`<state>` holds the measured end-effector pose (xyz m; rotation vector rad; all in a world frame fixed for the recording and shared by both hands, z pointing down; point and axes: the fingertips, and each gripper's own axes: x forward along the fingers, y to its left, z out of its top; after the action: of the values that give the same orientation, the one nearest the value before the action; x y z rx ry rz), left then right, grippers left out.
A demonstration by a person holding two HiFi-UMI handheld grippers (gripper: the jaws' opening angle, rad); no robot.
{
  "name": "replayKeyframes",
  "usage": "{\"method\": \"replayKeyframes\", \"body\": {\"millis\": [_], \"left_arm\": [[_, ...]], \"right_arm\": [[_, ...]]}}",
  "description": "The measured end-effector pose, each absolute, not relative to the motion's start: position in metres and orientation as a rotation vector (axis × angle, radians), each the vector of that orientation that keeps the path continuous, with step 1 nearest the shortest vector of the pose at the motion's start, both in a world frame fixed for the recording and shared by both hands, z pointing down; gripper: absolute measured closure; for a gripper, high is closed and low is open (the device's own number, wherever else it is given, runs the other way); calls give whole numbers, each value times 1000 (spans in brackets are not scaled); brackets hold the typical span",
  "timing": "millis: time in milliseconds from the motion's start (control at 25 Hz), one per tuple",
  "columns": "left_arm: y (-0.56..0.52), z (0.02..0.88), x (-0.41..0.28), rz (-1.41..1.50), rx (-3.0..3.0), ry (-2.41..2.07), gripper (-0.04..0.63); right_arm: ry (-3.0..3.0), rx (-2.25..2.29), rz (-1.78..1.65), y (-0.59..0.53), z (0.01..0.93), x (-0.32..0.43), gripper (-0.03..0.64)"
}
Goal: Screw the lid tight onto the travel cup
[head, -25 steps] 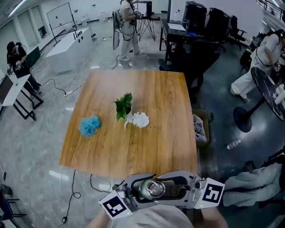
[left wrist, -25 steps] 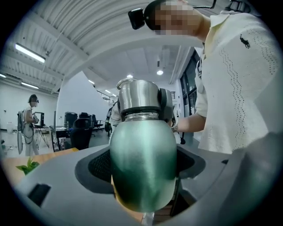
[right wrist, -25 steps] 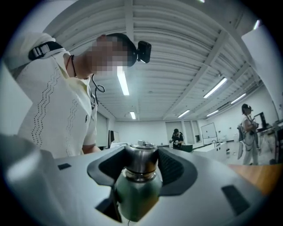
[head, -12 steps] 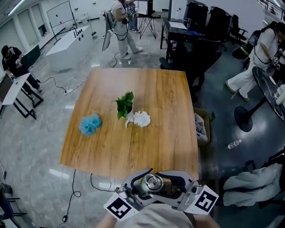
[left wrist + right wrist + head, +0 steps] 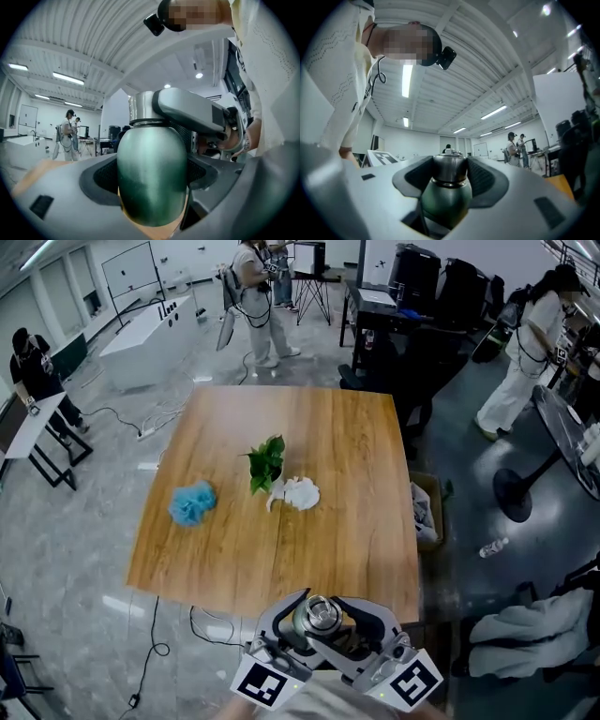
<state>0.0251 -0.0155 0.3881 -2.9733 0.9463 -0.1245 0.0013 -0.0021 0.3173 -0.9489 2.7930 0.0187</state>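
The travel cup (image 5: 319, 617), dark green with a steel lid (image 5: 320, 609), is held close to my body just below the table's near edge. My left gripper (image 5: 292, 624) is shut on the cup's green body (image 5: 151, 173), which fills the space between its jaws. My right gripper (image 5: 349, 626) is shut on the steel lid (image 5: 450, 168), with the green body (image 5: 443, 201) below it. In the left gripper view, a grey jaw of the right gripper (image 5: 192, 112) lies across the lid (image 5: 140, 108).
The wooden table (image 5: 347, 456) lies ahead with a green leafy sprig (image 5: 265, 460), a white crumpled thing (image 5: 298, 493) and a blue fluffy ball (image 5: 190, 504). A box of rubbish (image 5: 424, 512) sits at its right edge. People stand around the far floor.
The cup has risen slightly toward the table's edge. Both grippers have swung around it, their marker cubes drawing closer together and lower in the view. People in the background have walked.
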Motion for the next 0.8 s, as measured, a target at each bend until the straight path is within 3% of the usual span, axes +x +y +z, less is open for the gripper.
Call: {"method": "replayKeyframes", "body": {"millis": [200, 440, 640, 800], "left_arm": [[-17, 393, 21, -108, -2979, 1010, 202], [0, 392, 18, -162, -2967, 745, 202], [24, 406, 20, -266, -3030, 550, 201], [13, 404, 17, -232, -2996, 661, 201]], "right_arm": [[2807, -1047, -11, -1, 330, -4, 377], [2929, -637, -230, 10, 337, -5, 316], [3100, -189, -185, 30, 332, -12, 319], [3093, -278, -74, 26, 332, -17, 359]]}}
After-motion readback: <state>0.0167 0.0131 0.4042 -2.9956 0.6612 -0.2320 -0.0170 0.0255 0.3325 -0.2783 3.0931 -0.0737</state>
